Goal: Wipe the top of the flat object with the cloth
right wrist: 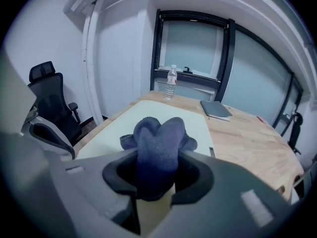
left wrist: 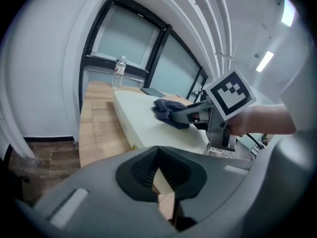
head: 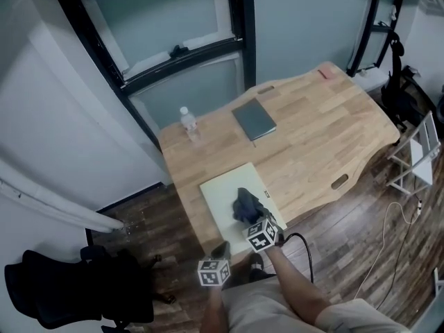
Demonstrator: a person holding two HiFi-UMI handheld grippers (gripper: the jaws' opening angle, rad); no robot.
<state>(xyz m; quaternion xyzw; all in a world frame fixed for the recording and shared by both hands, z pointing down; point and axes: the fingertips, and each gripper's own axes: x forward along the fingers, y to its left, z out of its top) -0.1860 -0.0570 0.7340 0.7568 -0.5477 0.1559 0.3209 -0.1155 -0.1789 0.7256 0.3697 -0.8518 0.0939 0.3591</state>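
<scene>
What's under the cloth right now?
The pale flat board lies under the cloth, which the right gripper clamps. The patch beneath the cloth is covered, so unseen.

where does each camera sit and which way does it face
Head view: on the head, looking steeply down at the table; forearms, left gripper and right gripper show.
Left gripper view: at the table's near edge, facing across the pale board toward the right gripper; own shut jaws show.
Right gripper view: low over the board, facing the window; own jaws hold the cloth.
All share the board, cloth and bottle.
</scene>
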